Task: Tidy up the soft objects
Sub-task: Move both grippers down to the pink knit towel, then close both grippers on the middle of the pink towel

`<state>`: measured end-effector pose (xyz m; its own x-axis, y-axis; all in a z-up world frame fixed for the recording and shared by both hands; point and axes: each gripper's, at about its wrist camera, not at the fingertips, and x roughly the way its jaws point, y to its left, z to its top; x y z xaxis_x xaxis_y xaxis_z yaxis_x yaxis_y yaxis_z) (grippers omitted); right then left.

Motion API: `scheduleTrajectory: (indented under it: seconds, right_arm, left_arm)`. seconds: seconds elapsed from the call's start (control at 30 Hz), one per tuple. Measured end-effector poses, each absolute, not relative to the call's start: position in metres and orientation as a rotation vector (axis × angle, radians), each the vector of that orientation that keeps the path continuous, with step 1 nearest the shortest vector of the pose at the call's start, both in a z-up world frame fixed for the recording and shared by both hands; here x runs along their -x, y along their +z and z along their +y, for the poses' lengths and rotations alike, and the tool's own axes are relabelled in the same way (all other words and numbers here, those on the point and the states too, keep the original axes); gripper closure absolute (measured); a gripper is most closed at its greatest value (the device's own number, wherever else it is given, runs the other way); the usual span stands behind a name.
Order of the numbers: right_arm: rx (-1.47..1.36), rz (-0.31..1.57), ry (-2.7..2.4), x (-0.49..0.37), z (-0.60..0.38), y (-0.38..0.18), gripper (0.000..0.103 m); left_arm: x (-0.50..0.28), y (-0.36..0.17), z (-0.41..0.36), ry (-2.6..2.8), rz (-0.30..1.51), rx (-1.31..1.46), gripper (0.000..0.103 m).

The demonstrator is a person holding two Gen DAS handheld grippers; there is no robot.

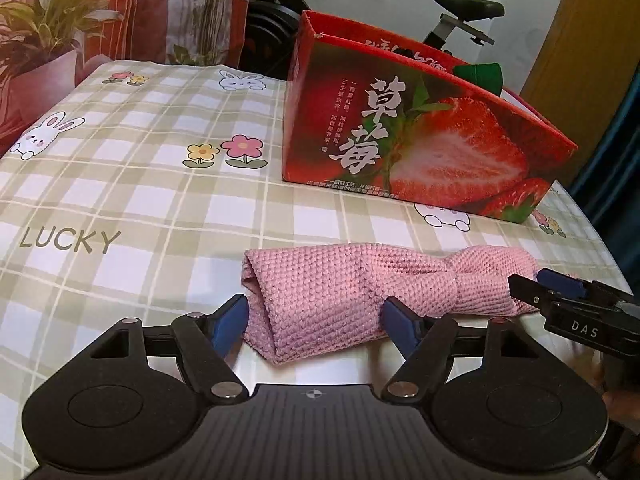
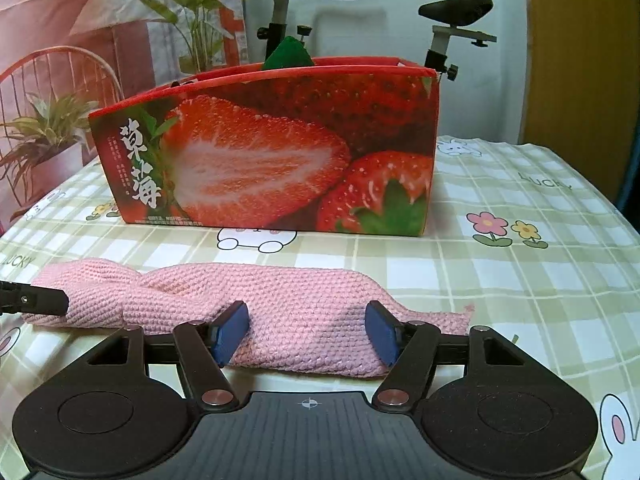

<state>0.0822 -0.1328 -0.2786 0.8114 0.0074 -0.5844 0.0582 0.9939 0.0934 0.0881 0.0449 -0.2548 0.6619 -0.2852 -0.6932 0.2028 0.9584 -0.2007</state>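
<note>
A pink knitted cloth (image 1: 360, 284), rolled and twisted into a long bundle, lies on the checked tablecloth; it also shows in the right wrist view (image 2: 256, 300). My left gripper (image 1: 318, 320) is open, its blue pads on either side of the cloth's left end. My right gripper (image 2: 306, 330) is open, its pads on either side of the cloth's right part; it shows from the side in the left wrist view (image 1: 560, 292). A red strawberry-print box (image 2: 280, 152) stands open behind the cloth, with a green soft item (image 2: 288, 56) sticking out.
The box also shows in the left wrist view (image 1: 420, 128). An exercise bike (image 2: 452, 32) and potted plants (image 2: 44, 136) stand behind the table. The tablecloth (image 1: 120, 200) stretches left of the box; the table edge runs close on the right (image 1: 592, 232).
</note>
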Motion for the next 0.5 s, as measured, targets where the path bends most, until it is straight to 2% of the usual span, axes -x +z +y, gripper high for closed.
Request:
scheduleTrajectory:
  seconds: [0.27, 0.5]
  right_arm:
    - [-0.111, 0.625, -0.017, -0.0825, -0.1324, -0.2785, 0.041]
    - [-0.115, 0.624, 0.011, -0.0823, -0.1316, -0.2786, 0.052]
  left_arm:
    - [-0.0873, -0.2551, 0.0424, -0.274, 0.794, 0.109, 0.029]
    - [-0.0866, -0.2549, 0.0427, -0.273, 0.790, 0.117, 0.037]
